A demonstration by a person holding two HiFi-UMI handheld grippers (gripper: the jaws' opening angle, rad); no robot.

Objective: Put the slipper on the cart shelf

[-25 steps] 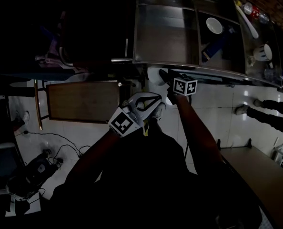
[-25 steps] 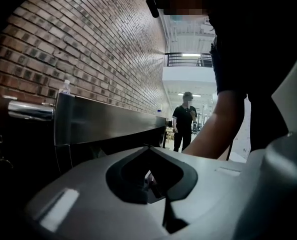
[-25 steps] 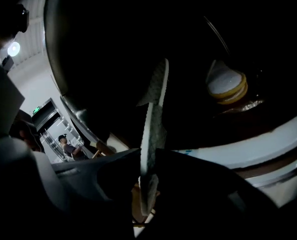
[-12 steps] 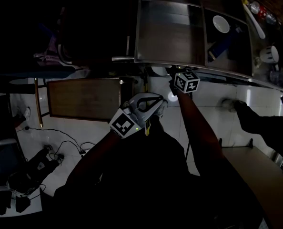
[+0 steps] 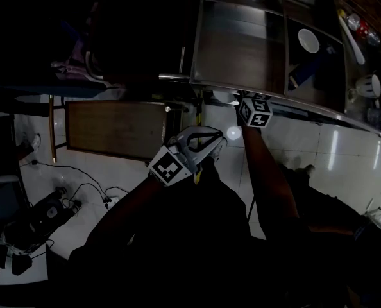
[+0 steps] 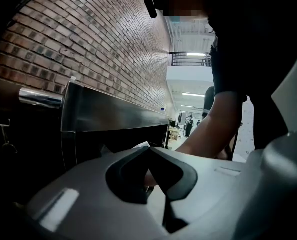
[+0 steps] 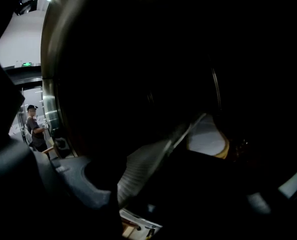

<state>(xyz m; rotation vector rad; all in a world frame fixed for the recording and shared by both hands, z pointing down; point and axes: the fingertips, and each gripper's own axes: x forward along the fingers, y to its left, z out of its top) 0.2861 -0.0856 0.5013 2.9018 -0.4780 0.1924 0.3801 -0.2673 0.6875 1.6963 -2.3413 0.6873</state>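
Note:
The slipper lies in the dark under the steel cart's top, its ribbed sole toward the right gripper view and a pale part farther in. My right gripper has just been opening its jaws; they stand open around the slipper without pressing it. In the head view only its marker cube shows at the cart's front edge, beside a pale bit of slipper. My left gripper hangs shut and empty in front of the cart, its tips together.
A white bowl and cups sit on the cart's top at the right. A low wooden board stands left of the cart. Cables trail over the white floor. A brick wall rises behind the cart.
The right gripper's cube has moved farther in under the cart's edge and rolled. The pale slipper beside it now shows less. The left gripper has stayed put.

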